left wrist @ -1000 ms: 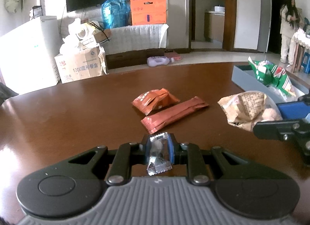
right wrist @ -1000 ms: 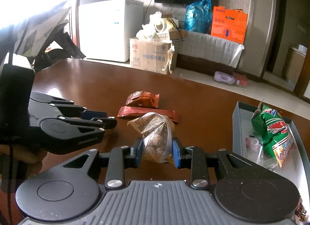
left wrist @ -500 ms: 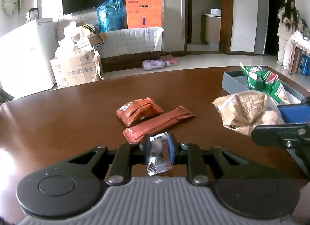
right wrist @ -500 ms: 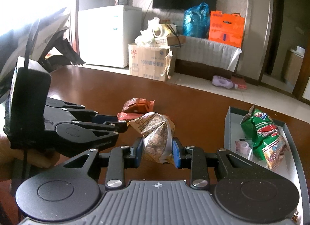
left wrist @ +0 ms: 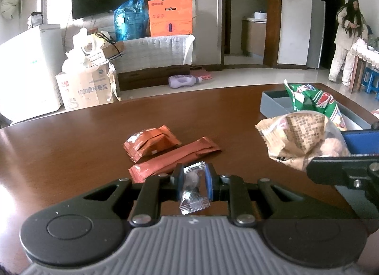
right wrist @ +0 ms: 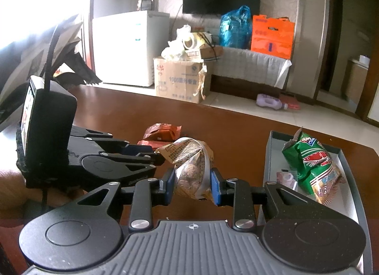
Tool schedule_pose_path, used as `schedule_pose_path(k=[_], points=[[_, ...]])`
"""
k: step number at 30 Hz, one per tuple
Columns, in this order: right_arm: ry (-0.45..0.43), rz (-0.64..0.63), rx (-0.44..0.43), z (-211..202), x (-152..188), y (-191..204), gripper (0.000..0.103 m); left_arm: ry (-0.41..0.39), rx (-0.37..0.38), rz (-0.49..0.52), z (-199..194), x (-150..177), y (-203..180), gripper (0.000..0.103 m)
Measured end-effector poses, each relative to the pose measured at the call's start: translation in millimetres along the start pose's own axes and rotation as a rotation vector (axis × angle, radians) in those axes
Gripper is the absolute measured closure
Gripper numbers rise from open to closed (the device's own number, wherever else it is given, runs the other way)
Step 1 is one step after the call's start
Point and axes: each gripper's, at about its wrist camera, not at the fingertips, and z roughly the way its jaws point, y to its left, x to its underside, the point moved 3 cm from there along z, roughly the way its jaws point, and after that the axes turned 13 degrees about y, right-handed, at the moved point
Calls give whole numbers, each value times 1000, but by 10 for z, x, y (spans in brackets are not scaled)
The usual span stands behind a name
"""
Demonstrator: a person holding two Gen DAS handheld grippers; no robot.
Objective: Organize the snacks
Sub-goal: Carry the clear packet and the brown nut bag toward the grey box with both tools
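Note:
My left gripper (left wrist: 193, 184) is shut on a small clear-wrapped candy (left wrist: 193, 189), held above the brown table. My right gripper (right wrist: 192, 184) is shut on a tan snack bag (right wrist: 189, 168), which also shows at the right of the left wrist view (left wrist: 300, 140). A grey tray (right wrist: 268, 156) stands on the right with a green snack bag (right wrist: 310, 166) and a small pink packet (right wrist: 285, 178) in it. An orange packet (left wrist: 151, 143) and a long orange bar (left wrist: 175, 157) lie on the table ahead of the left gripper. The left gripper (right wrist: 151, 154) sits just left of the tan bag.
The table (left wrist: 71, 137) is dark glossy wood with a rounded far edge. Beyond it are a cardboard box (left wrist: 87, 88), a white fridge (left wrist: 26, 69), a low cabinet with bags, and a person (left wrist: 348, 40) standing far right.
Both grippers have moved to the right and a little forward with their snacks. The tray now sits nearer in both views. Both grips are unchanged.

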Motion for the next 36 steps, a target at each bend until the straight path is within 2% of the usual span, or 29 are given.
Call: schedule_pose_path(k=[17,30,36], points=[[-14,12,10,-120,33,-132,70,-5,18,13,79,-103,-217,86],[-33,42,40,-259,106,-341,70,-40,64,61,73,-265,-611,86],[-37,50,46,-297,143,-399,70,-27,68,63,120,-266,-681,86]])
